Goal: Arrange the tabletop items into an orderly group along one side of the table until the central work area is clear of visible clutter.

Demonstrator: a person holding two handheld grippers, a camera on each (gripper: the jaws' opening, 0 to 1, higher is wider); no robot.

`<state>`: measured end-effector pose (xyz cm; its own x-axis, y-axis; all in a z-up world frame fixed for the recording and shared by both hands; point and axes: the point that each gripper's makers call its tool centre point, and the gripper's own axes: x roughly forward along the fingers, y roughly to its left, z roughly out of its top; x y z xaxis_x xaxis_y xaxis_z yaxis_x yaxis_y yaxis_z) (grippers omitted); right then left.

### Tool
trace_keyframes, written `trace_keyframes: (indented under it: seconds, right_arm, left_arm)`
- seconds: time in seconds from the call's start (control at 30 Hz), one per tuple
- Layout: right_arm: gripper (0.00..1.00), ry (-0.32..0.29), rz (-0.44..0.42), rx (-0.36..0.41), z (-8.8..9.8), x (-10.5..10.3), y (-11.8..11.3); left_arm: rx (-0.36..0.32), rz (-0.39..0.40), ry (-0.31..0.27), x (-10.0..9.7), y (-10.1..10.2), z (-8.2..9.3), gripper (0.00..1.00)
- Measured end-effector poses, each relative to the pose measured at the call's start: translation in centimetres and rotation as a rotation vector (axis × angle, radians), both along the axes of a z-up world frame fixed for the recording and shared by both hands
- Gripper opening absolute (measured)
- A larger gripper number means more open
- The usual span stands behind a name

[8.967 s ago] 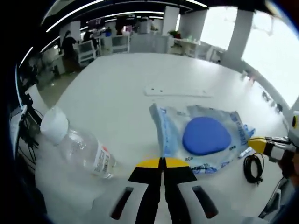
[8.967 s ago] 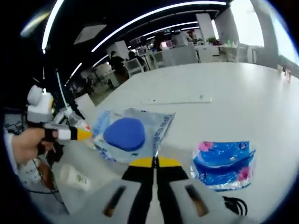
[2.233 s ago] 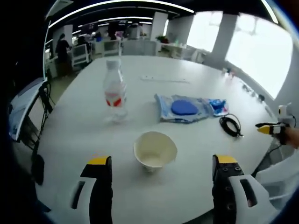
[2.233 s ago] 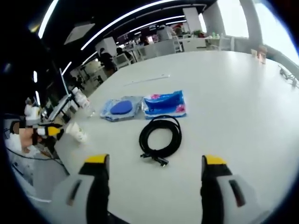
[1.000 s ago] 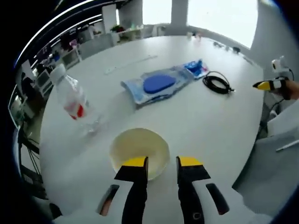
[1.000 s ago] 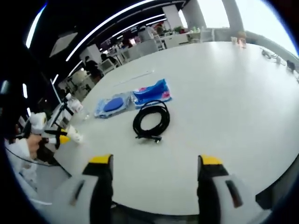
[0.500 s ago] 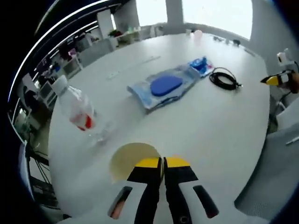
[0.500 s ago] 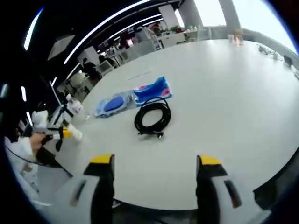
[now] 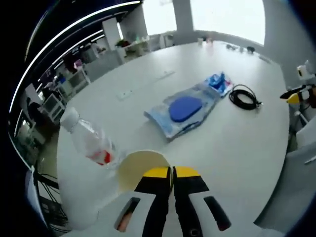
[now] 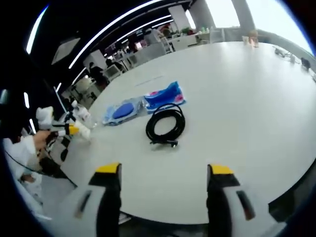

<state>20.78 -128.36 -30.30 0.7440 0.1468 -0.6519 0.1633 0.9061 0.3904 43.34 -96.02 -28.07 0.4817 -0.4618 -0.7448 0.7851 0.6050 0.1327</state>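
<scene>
with the left tongs (image 9: pixel 170 172) pinched on the rim of the paper cup (image 9: pixel 134 168) beside the water bottle (image 9: pixel 89 142) near the surface (image 9: pixel 247 143) edge, keep it level and set it by the bottle — the right tongs (image 10: pixel 160 170) wait wide apart over the black cable (image 10: pixel 165 125).

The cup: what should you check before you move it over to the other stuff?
1. Left gripper shut on the cup rim: ok, jaws closed together at the rim.
2. Cup lifted off the table: cannot tell.
3. Bottle safe beside the cup: not ok, it stands very close and could get knocked.
4. Path toward the blue pouch: ok, bare table between.
5. Cable out of the way: ok, coiled past the pouch.
6. Right gripper free: ok, jaws wide open, holding nothing.
</scene>
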Motion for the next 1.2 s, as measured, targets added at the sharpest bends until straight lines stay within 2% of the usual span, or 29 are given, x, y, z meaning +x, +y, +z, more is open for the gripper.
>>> trace_keyframes:
  seconds: [0.2, 0.5, 0.63, 0.87, 0.9, 1.1, 1.2]
  right_arm:
    - [0.69, 0.007, 0.004, 0.01, -0.4, 0.0, 0.2]
    - [0.68, 0.021, -0.011, 0.024, -1.2, 0.2, -0.2]
    - [0.67, 0.031, -0.008, 0.03, -1.7, 0.3, 0.0]
    - [0.68, 0.037, -0.008, 0.042, -2.0, 0.6, 0.3]
    - [0.67, 0.035, -0.008, 0.043, -2.0, 0.7, 0.3]
    - [0.68, 0.023, 0.001, 0.026, -1.9, 1.1, -0.1]
    - [0.7, 0.019, 0.033, -0.004, -1.8, 1.2, -0.2]
  left_arm:
    - [0.006, -0.002, 0.003, 1.4, -1.0, 0.4, 0.0]
    - [0.004, -0.006, 0.006, 5.3, -3.2, 1.8, 0.0]
    - [0.023, -0.019, 0.016, 6.0, -4.2, 2.2, 0.0]
    - [0.065, -0.034, 0.053, 6.8, -4.8, 1.0, 0.0]
    - [0.088, -0.045, 0.062, 6.8, -4.7, 0.6, 0.0]
    - [0.102, -0.037, 0.094, 7.4, -4.9, -0.4, 0.0]
    - [0.123, -0.043, 0.116, 7.4, -4.8, -1.0, 0.0]
